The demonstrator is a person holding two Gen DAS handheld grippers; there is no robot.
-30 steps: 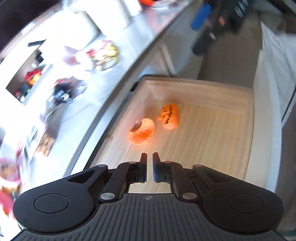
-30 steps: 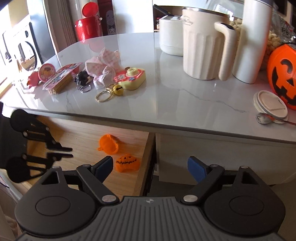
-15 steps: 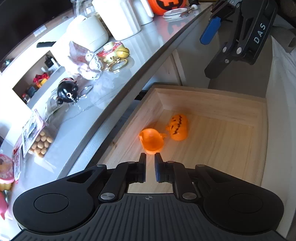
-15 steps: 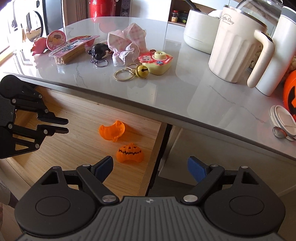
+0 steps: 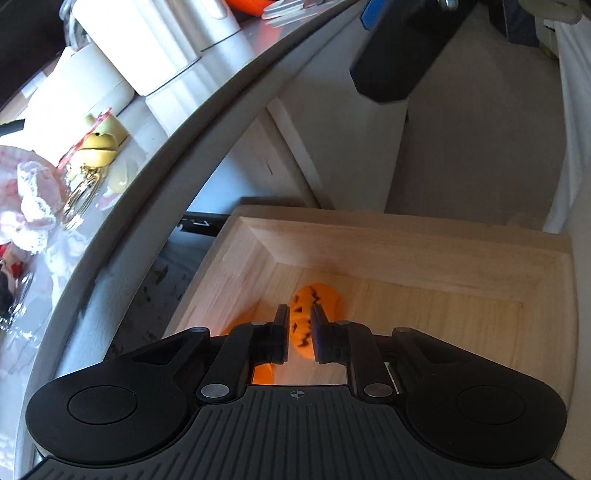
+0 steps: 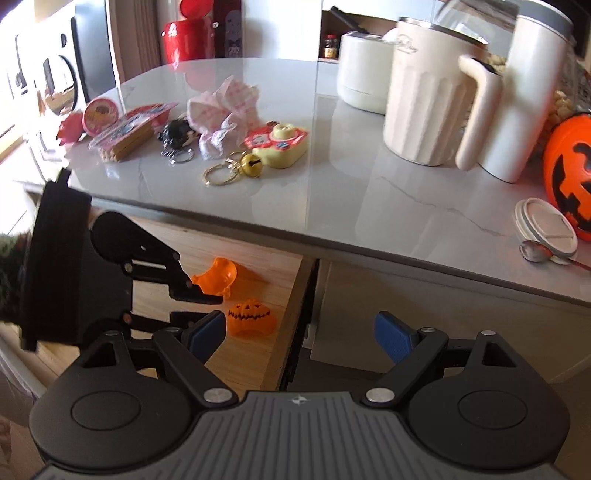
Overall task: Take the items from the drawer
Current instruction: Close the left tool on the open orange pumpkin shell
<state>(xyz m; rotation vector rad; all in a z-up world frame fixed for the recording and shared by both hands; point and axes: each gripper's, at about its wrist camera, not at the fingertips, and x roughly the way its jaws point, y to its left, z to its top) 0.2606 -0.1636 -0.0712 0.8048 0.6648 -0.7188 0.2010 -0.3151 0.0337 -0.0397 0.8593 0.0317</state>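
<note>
Right wrist view: wooden drawer holds two orange pumpkin pieces; left gripper narrow, right gripper wide.

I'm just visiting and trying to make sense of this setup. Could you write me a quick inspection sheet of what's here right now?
Surface: grey marble-look countertop above an open light wooden drawer.
Job's things: two orange plastic pumpkin pieces on the drawer floor, one with a black jack-o'-lantern face, one hollow side showing.
Clutter: gold bell keyring, yellow toy camera, pink checked cloth, cream ribbed jug, orange pumpkin bucket, white lid.
Grippers: left gripper inside the drawer, narrowly open, the faced piece showing between its fingers, no contact visible; right gripper wide open, empty, outside the drawer.
Cables: nothing seen.
Surroundings: red lidded container behind the counter.
</note>
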